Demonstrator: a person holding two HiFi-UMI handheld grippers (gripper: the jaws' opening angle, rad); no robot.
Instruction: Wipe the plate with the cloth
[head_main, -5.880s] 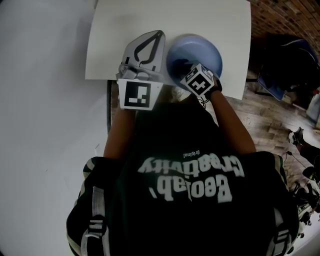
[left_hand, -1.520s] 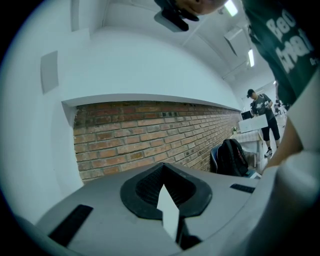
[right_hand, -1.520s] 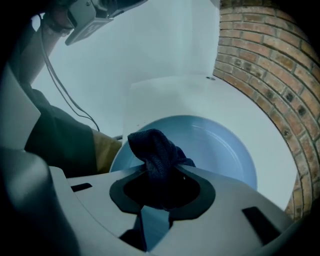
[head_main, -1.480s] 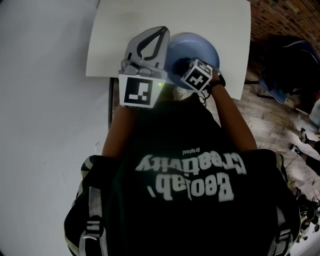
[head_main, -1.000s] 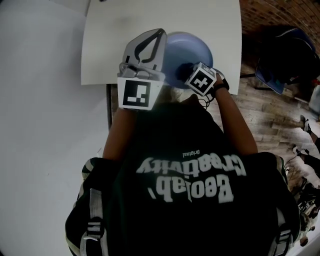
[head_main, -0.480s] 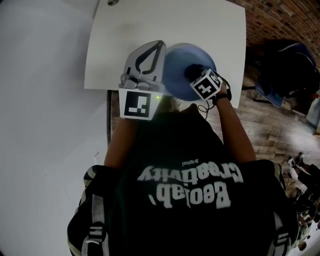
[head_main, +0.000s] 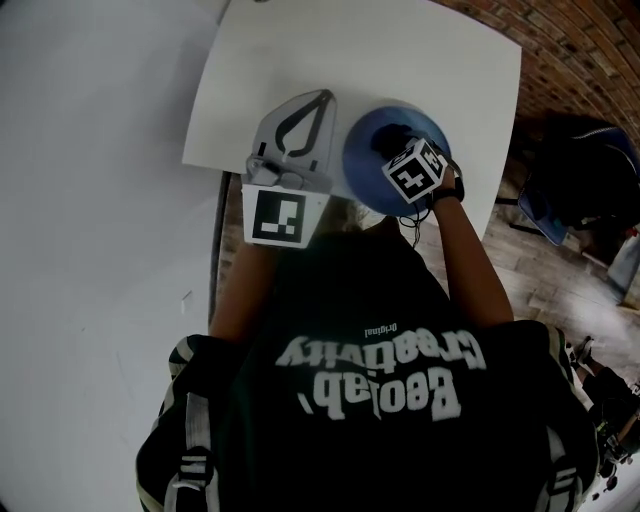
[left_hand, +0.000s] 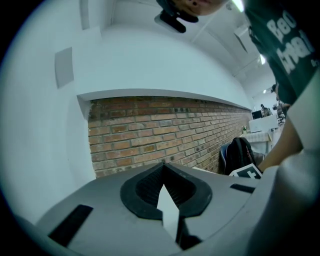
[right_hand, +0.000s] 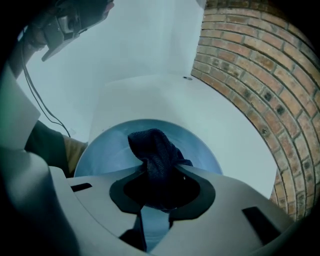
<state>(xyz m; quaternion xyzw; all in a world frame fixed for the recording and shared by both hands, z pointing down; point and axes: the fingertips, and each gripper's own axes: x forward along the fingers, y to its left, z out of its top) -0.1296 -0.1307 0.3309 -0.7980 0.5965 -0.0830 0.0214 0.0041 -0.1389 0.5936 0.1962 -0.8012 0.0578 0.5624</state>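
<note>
A blue plate (head_main: 372, 178) lies on the white table (head_main: 420, 60), close to its near edge. My right gripper (head_main: 397, 148) is over the plate, shut on a dark blue cloth (head_main: 393, 133). In the right gripper view the cloth (right_hand: 155, 145) bunches out of the jaws of that gripper (right_hand: 159, 175) and rests on the plate (right_hand: 107, 150) near its middle. My left gripper (head_main: 320, 97) lies just left of the plate with its tips together and nothing held. The left gripper view shows the same gripper (left_hand: 163, 165) aimed at a brick wall, and the plate is out of sight there.
The table's near edge (head_main: 215, 170) runs just under both grippers. A brick wall (head_main: 590, 50) lies past the table's right side. A dark backpack (head_main: 590, 150) sits on the wooden floor (head_main: 540, 280) to the right. A small dark spot (right_hand: 186, 78) marks the table's far part.
My right gripper has slid the cloth across the plate, from its near side toward the middle and far side. The left gripper has stayed beside the plate. The head camera has shifted.
</note>
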